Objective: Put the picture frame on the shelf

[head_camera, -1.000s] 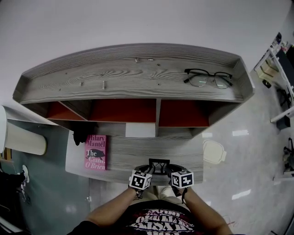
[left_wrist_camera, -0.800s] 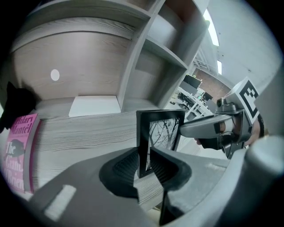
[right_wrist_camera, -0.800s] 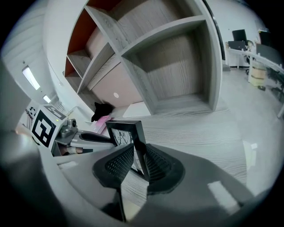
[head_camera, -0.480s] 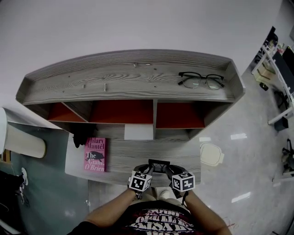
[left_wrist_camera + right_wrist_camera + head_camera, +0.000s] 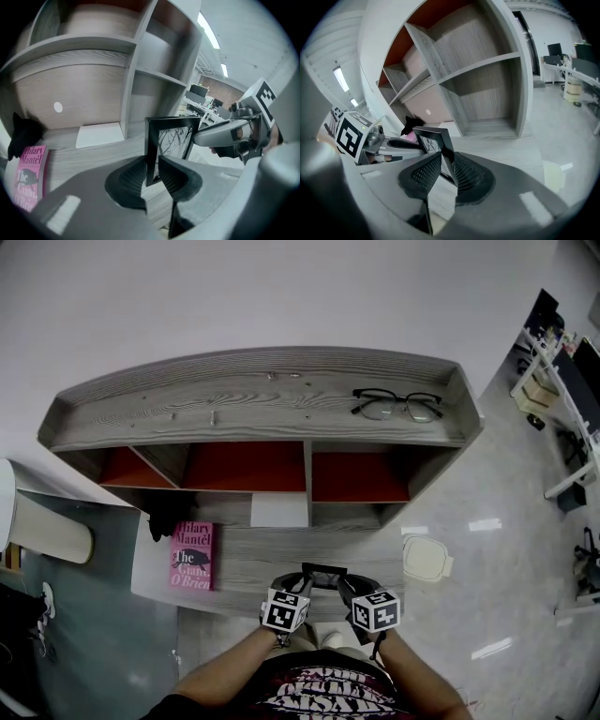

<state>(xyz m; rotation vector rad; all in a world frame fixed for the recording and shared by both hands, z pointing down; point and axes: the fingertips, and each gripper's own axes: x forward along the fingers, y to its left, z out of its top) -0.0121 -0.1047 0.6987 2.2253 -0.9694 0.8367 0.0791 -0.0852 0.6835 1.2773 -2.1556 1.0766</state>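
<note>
Shelf unit [image 5: 262, 395]: grey wood grain, standing against a pale wall.
- Top board: a pair of black-rimmed glasses [image 5: 397, 404] lay toward the right end, lenses facing near.
- Upper row: three compartments with red back panels, split by grey dividers.
- Lower row, middle compartment: a white sheet [image 5: 278, 510] lay flat at its mouth.
- Lower board, left part: a pink book [image 5: 192, 554] lay face up, with a small black object [image 5: 169, 517] just beyond its far end.

Picture frame [image 5: 324, 576]: black, upright, over the near edge of the lower board at its middle, well apart from the book and in none of the compartments. Whether its foot touched the board could not be told.

Left tool [image 5: 152, 171]: jaws clamped on the frame's left edge.

Right tool [image 5: 443, 171]: jaws clamped on the frame's right edge, facing the left tool across the frame.

Floor, right of the shelf unit: a pale lid [image 5: 427, 559] with rounded corners lay flat. Desks and dark monitors stood farther right.

Between the frame and the compartments lay only bare lower board.
</note>
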